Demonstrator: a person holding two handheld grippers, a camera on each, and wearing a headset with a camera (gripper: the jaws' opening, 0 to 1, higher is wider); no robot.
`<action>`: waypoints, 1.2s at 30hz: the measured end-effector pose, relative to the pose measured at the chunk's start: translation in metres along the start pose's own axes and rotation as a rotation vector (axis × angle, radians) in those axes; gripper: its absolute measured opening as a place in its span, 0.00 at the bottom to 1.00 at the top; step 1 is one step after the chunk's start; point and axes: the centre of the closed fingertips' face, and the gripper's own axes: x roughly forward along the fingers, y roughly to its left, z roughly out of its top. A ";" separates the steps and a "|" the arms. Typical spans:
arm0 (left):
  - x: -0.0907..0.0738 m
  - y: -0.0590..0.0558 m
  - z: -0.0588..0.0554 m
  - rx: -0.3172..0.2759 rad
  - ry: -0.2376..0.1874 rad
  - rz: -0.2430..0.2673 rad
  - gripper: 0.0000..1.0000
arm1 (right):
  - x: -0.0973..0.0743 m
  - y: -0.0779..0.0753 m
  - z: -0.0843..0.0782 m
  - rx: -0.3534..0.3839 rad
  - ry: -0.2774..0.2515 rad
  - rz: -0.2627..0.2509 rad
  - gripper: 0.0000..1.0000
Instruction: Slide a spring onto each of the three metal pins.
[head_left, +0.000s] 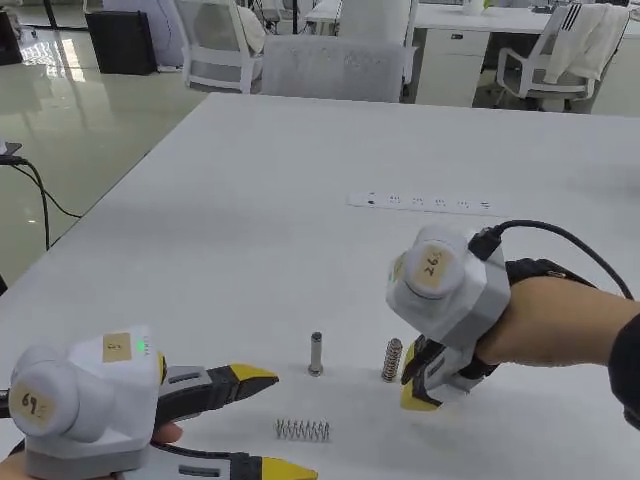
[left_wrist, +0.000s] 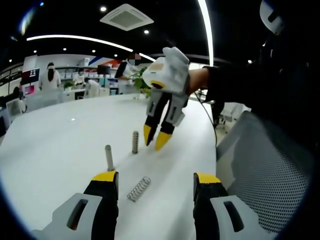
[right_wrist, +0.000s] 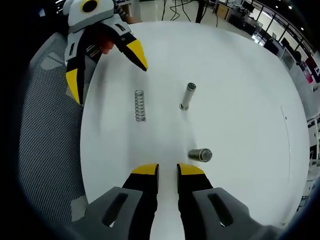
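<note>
Spring (head_left: 302, 430) lies flat along table's (head_left: 250, 200) front edge, before upright pin (head_left: 316, 354); power strip (head_left: 425, 203) beyond; left gripper (left_wrist: 156, 176) gapes, right gripper (right_wrist: 167, 169) barely parted.

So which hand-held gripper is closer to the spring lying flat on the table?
Left. The left hand-held gripper has the loose spring lying between its open jaws. The right hand-held gripper sits further off, beside the spring-covered pin.

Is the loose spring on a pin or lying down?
Lying on its side: the spring rests on the table, apart from the bare pin.
</note>
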 end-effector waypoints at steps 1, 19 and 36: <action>0.000 0.000 0.000 0.000 0.000 0.000 0.55 | 0.000 0.003 0.003 0.000 -0.006 0.009 0.12; -0.002 0.000 0.000 0.005 0.005 0.004 0.55 | 0.009 0.032 0.044 -0.078 -0.058 0.070 0.14; -0.002 0.000 -0.002 0.003 0.007 0.003 0.55 | 0.032 0.039 0.060 -0.122 -0.047 0.098 0.13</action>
